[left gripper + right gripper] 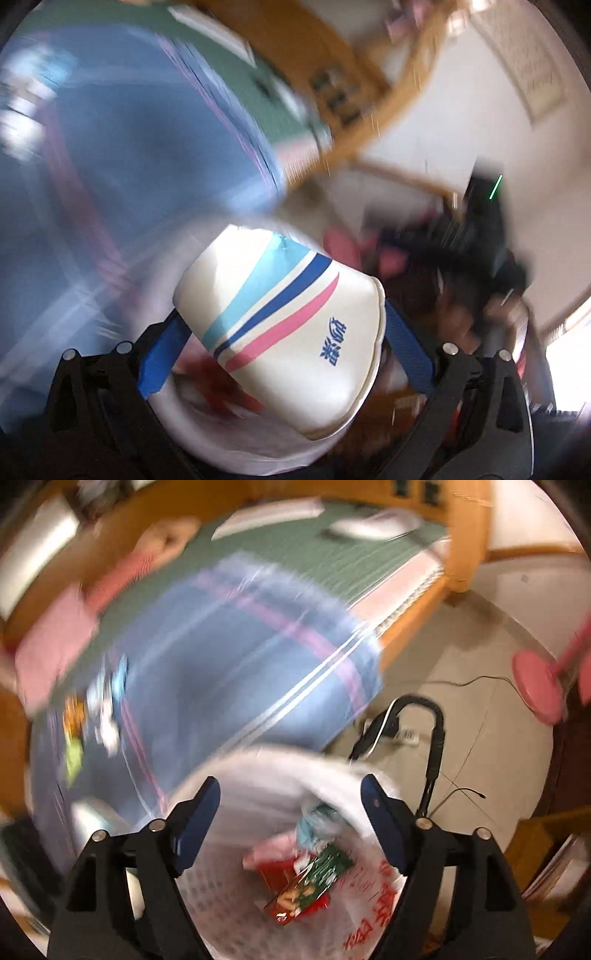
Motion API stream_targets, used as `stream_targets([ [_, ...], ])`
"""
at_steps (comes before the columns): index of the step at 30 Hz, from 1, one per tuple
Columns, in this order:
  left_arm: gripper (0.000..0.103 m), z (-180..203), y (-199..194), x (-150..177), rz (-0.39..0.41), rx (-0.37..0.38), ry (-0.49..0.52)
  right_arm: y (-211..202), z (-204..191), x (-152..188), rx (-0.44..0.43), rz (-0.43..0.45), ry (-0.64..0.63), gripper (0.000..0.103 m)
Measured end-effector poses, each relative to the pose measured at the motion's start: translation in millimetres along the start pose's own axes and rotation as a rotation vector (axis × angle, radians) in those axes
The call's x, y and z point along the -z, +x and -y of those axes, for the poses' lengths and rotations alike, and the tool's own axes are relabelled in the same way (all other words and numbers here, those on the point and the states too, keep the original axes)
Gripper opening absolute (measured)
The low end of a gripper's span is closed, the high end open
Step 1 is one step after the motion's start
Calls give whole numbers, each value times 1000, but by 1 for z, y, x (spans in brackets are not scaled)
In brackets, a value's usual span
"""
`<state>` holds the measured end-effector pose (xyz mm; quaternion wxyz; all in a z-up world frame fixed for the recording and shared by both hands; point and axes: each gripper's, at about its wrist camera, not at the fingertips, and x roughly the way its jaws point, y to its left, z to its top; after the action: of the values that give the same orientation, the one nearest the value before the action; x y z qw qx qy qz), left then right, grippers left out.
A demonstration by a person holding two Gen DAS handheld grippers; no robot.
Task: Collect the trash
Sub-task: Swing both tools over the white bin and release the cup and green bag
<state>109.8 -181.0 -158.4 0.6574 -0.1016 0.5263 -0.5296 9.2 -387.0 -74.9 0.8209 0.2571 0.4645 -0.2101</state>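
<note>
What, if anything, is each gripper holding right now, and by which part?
The left gripper clamps a striped paper cup across its side wall; the right gripper is open and holds nothing.

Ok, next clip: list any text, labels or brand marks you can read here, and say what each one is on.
Paper cup held in the left gripper: two blue Chinese characters, too stylised to read reliably.
White bag lining the bin: red Chinese print, too blurred to read.
Red and green snack wrapper in the bin: print unreadable.
Nothing else legible.
</note>
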Motion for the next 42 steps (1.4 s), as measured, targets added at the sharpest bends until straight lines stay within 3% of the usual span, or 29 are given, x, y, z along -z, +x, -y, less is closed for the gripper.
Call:
stream_targets([
  [3, 99, 16, 39, 12, -107, -84, 71, -5, 11, -5, -36, 27, 30, 79],
  [4, 99, 19, 42, 13, -111, -121, 94, -2, 12, -7, -41, 26, 32, 79],
  [6, 99, 19, 34, 10, -68, -112, 90, 5, 15, -6, -54, 17, 42, 79],
  [11, 99, -9, -9, -7, 70, -85, -21, 30, 17, -5, -90, -54, 60, 79],
  [15, 100, -25, 1, -4, -2, -30, -113, 39, 12, -3, -101, -80, 77, 79],
  [17, 100, -31, 16, -5, -42, -93, -148, 38, 7, 0, -118, -83, 62, 79],
  [20, 100, -18, 19, -5, -26, -133, -60, 37, -8, 3, -155, -112, -26, 79],
  [25, 100, 3, 38, 1, -110, -278, 120, 44, -39, 14, -306, -251, -155, 79],
  [30, 100, 17, 43, 11, -139, -301, 221, 64, -74, 47, -232, -381, -379, 79],
  [32, 100, 19, 37, 11, -116, -269, 229, 82, -71, 53, -154, -395, -371, 79],
  [34, 100, 19, 37, 7, -95, -249, 217, 102, -52, 51, -11, -396, -301, 79],
  [39, 99, 14, 26, 1, -41, -241, 183, 99, -18, 34, -96, -369, -113, 79],
  [41, 100, 16, 1, -1, 24, -239, 198, 86, -15, 22, -120, -307, -87, 79],
  [42, 99, 14, -17, -8, 79, -296, 222, 80, -15, 13, -127, -273, -72, 79],
])
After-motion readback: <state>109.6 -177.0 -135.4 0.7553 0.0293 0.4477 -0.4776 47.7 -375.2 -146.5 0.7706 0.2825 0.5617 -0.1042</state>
